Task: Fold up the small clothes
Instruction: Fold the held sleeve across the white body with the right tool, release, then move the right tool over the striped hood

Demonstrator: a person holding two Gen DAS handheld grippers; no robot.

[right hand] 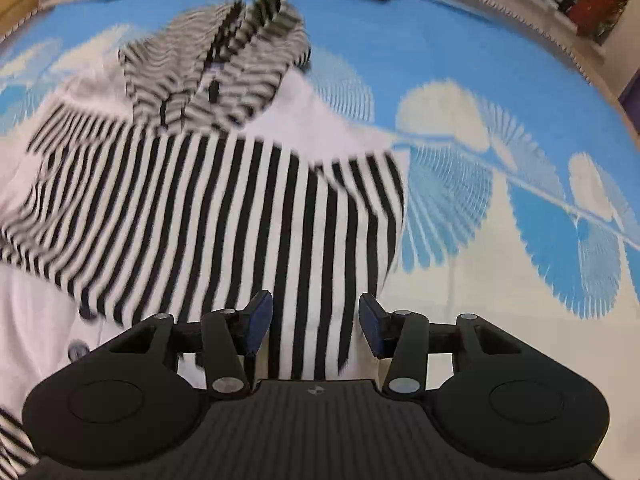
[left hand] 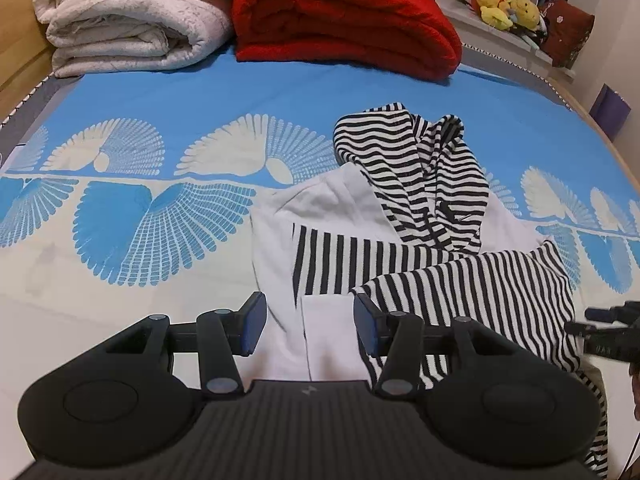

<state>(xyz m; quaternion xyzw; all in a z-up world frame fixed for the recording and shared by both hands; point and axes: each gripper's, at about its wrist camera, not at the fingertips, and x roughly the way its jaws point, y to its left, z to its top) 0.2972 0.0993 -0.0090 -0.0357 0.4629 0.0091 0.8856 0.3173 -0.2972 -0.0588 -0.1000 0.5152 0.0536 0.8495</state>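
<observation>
My left gripper (left hand: 310, 322) hangs nearest the lens, its blue pads apart over the white front of a small hooded top (left hand: 340, 248), with nothing pinched between them. My right gripper (right hand: 316, 326) also stands with its pads apart, the gap roughly as wide as the left one's, and hovers above a black-and-white striped panel of the same top (right hand: 224, 216); the cloth runs under the gap, but the pads do not press on it. In the left view, part of the right gripper (left hand: 612, 336) shows at the right edge, just beside the striped sleeve (left hand: 480, 292) that lies folded across the body.

The top lies flat on a blue bedsheet (left hand: 160, 92) printed with cream fan shapes, its striped hood (left hand: 412, 168) spread toward the far end of the bed. Beyond it, well apart, sit a folded cream quilt (left hand: 132, 16) and a folded red blanket (left hand: 340, 16) side by side. Yellow soft toys (left hand: 508, 4) rest on a shelf past the bed's far corner.
</observation>
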